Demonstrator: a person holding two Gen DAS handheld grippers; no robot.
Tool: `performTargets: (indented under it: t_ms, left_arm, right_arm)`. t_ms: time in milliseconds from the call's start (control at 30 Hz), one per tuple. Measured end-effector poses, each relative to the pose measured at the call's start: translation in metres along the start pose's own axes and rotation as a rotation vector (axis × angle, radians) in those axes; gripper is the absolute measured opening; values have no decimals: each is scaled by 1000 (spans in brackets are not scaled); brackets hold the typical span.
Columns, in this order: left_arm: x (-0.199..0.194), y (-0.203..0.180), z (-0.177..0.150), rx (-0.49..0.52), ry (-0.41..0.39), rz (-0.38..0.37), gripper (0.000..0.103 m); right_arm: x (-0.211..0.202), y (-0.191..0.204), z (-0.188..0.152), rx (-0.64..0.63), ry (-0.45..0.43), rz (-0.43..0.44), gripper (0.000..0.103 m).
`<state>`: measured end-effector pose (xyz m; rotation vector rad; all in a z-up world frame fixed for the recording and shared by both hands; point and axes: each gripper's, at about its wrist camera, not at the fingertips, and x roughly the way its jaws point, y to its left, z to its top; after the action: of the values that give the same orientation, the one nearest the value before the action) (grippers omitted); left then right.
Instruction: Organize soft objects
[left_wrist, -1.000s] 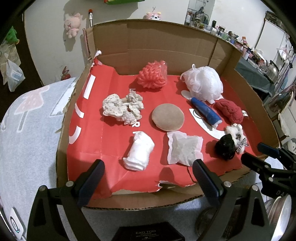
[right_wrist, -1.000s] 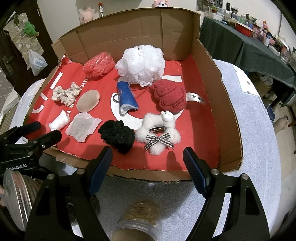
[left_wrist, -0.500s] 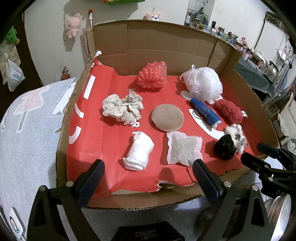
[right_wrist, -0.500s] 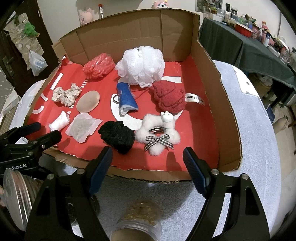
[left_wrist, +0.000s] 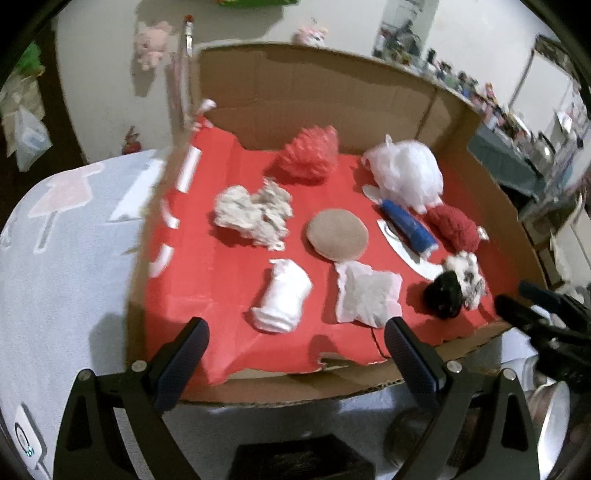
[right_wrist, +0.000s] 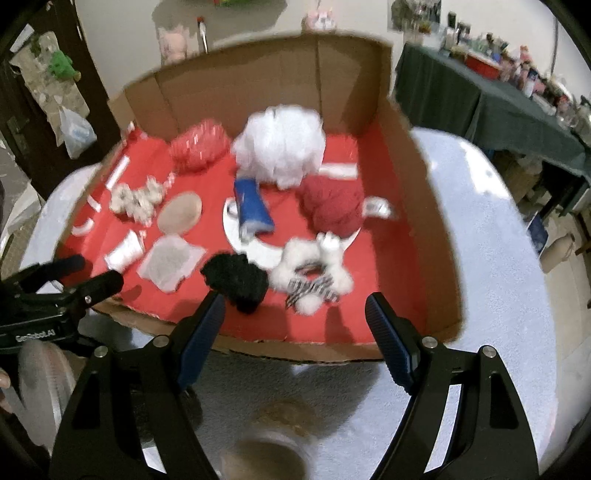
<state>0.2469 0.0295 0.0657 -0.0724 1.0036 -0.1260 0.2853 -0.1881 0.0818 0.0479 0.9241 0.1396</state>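
Observation:
Several soft objects lie on the red floor of an open cardboard box (left_wrist: 332, 81). A white rolled cloth (left_wrist: 282, 299), a white pouch (left_wrist: 367, 295), a tan round pad (left_wrist: 337, 233), a cream crochet piece (left_wrist: 253, 214), a pink puff (left_wrist: 308, 155), a white mesh puff (left_wrist: 406, 175), a blue roll (left_wrist: 406, 225), a dark red knit (left_wrist: 452, 225), a black pompom (right_wrist: 236, 278) and a white fluffy toy (right_wrist: 314, 271). My left gripper (left_wrist: 295, 354) is open at the box's front edge. My right gripper (right_wrist: 293, 321) is open before the black pompom and toy.
The box has tall cardboard walls (right_wrist: 417, 206) at the back and right. It stands on a pale blue cloth (right_wrist: 498, 258). A glass jar (right_wrist: 266, 458) sits under my right gripper. A dark green table (right_wrist: 480, 103) with clutter stands at the far right.
Both grippers have moved a little forward toward the box and both views are now blurred. The objects lie where they were.

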Motion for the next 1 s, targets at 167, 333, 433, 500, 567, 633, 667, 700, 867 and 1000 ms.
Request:
performTargets:
  t_ms: [167, 333, 433, 500, 567, 633, 667, 700, 867, 1000]
  left_arm:
    - [-31, 6, -7, -11, -80, 19, 98]
    - [-74, -4, -30, 51, -216, 74, 103]
    - [-101, -12, -50, 81, -307, 84, 103]
    - [-116, -18, -64, 102, -354, 78, 103]
    - [-129, -22, -79, 107, -392, 65, 103]
    - [-137, -24, -95, 103, -415, 44, 103]
    - [-139, -25, -103, 100, -424, 34, 103]
    - [-140, -26, -110, 98, -432, 30, 103]
    - [-126, -31, -142, 84, -413, 18, 103]
    - [-100, -31, -154, 63, -349, 1, 103]
  right_arm:
    - [-36, -3, 4, -13, -80, -34, 78]
    - [-72, 3, -18, -26, -147, -20, 78]
    - [-94, 8, -40, -43, -196, -14, 82]
    - [-106, 12, -54, -51, -226, -3, 91]
    - [-118, 17, -72, -65, -261, -7, 95]
    - [-123, 21, -88, -74, -282, -24, 95]
    - [-123, 21, -94, -74, -287, -25, 95]
    - [-122, 22, -102, -69, -292, -24, 95]
    - [-109, 24, -137, -61, -286, -47, 95]
    - [-85, 21, -157, -43, -237, -51, 95]
